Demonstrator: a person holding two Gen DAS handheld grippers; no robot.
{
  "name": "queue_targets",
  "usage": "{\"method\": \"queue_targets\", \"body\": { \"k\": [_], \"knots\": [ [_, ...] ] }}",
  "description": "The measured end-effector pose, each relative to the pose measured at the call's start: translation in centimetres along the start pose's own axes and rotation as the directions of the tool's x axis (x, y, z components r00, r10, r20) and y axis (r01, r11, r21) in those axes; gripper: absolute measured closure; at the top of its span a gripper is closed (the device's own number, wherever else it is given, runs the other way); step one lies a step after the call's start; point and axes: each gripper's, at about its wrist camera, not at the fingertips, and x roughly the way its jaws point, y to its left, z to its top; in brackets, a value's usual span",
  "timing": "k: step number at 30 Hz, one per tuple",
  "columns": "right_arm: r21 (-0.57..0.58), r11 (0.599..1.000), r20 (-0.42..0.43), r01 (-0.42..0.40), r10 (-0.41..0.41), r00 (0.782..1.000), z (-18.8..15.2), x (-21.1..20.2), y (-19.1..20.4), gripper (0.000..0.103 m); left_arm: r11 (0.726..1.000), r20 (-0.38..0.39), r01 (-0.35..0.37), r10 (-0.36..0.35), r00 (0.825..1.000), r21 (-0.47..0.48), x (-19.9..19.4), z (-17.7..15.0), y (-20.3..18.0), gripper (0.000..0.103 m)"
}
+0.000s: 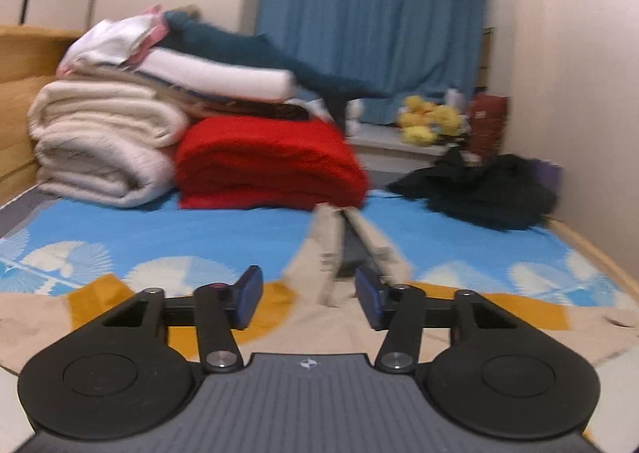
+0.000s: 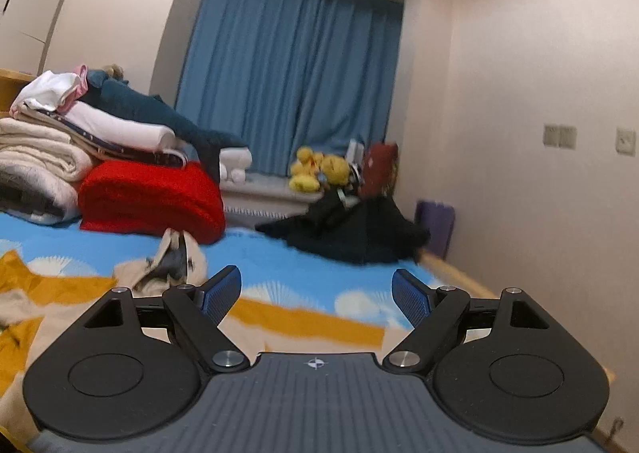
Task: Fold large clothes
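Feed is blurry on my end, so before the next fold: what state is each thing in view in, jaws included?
Left gripper: jaws partly open, nothing between them.
Right gripper: jaws wide open, empty.
Beige and orange garment: spread on the bed, not yet folded, collar end rumpled.
Red blanket: folded.
Cream blanket: folded, stacked.
Black clothing: crumpled heap.
Blue curtain: drawn shut.

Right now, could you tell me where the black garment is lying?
The black garment lies crumpled on the blue bedsheet, at the far right of both views near the wall, below the yellow plush toys on the windowsill.
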Motion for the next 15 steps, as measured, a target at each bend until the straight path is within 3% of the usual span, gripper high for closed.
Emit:
{"method": "queue_targets", "body": {
  "k": [4,6,9,12,15],
  "knots": [
    [0.003,0.999,0.033,-0.049,0.049,0.998,2.9,5.1,2.2,0.025,0.990,-0.068,-0.121,0.116,0.991,-0.073,5.6,-1.9,6.7,0.053],
    [0.006,0.996,0.040,-0.092,0.091,0.995,4.0,8.0,4.2,0.035,0.977,-0.119,-0.183,0.170,0.978,-0.107,7.5,-3.0,10.1,0.053],
    [0.002,0.984,0.051,-0.176,0.176,0.983,5.2,12.3,7.6,0.051,0.945,-0.196,-0.285,0.253,0.947,-0.161,10.0,-4.1,15.6,0.053],
    [0.003,0.966,0.076,-0.260,0.259,0.963,5.5,16.2,10.7,0.060,0.892,-0.263,-0.386,0.325,0.909,-0.233,11.1,-5.5,21.4,0.053],
    [0.018,0.953,0.056,-0.304,0.303,0.952,3.9,19.1,13.2,0.061,0.829,-0.324,-0.480,0.387,0.863,-0.288,10.9,-7.5,26.4,0.051]
  ]
}}
